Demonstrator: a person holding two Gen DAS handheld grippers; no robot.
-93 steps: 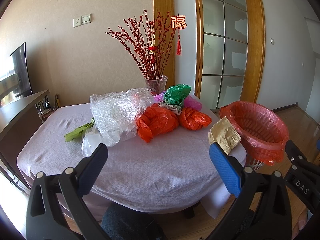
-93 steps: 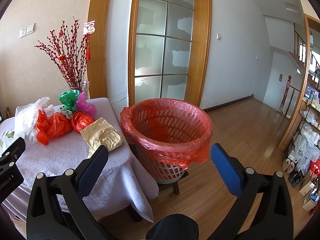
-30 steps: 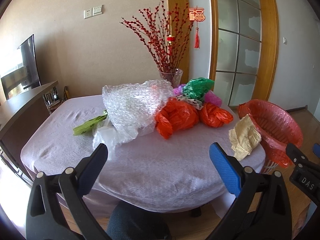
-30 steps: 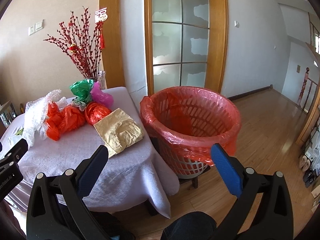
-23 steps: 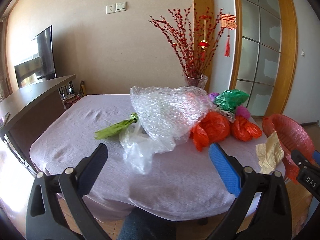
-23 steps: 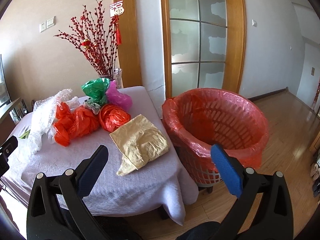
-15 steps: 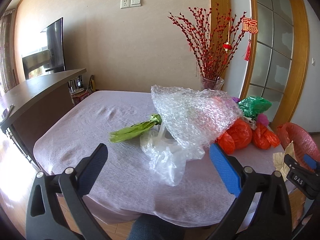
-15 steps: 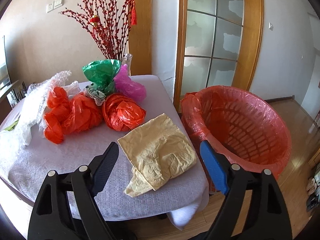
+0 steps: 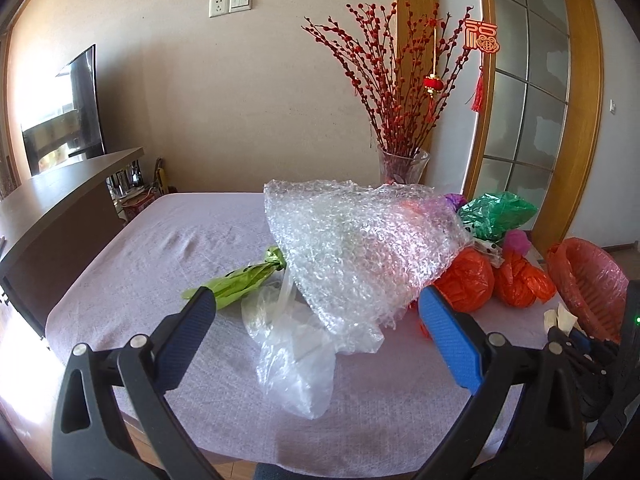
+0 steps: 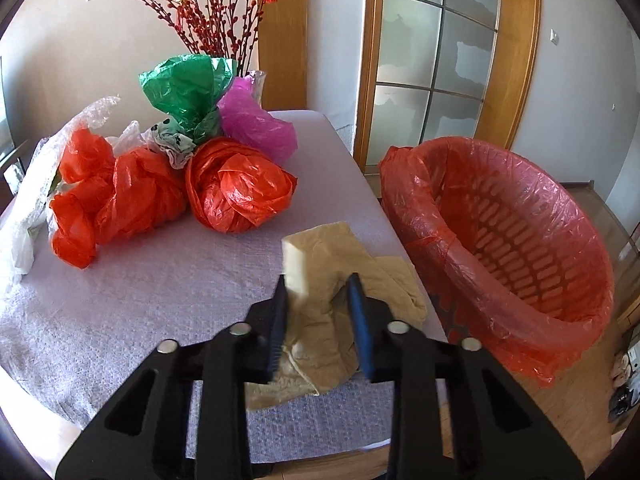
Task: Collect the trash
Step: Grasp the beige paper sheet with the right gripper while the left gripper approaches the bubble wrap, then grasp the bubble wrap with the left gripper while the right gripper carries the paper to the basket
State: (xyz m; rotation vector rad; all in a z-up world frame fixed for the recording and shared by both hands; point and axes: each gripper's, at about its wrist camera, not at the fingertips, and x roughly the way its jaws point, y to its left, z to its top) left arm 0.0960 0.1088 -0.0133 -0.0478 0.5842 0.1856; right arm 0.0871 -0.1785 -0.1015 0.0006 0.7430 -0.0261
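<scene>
A red paper ornament (image 9: 481, 36) with a Chinese character hangs on the red branches (image 9: 400, 80); the character is too stylised to read with certainty. No other writing can be read. The branches stand in a glass vase (image 9: 402, 166) at the far side of the desk (image 9: 160, 248), which is covered with a pale lilac cloth.

Beside the right edge of the desk stands a plastic basket (image 10: 516, 248) lined with a thin red bag. Nothing can be seen inside it except the liner.

The right tool (image 10: 320, 312) has its blue pads pressed together on a crumpled beige paper bag (image 10: 320, 300), which lies at the near right corner of the desk, just beside the basket. One corner of the paper stands up between the pads.

The left tool (image 9: 316, 328) is wide open and holds nothing. It hovers in front of a big sheet of bubble wrap (image 9: 360, 248) and a clear plastic bag (image 9: 296, 360) lying under its near edge. A green wrapper (image 9: 240, 280) lies to the left of them.

Farther back lie two red plastic bags (image 10: 240, 188) (image 10: 116, 196), touching each other, then a green bag (image 10: 188, 88) and a pink bag (image 10: 256, 124) near the vase.
</scene>
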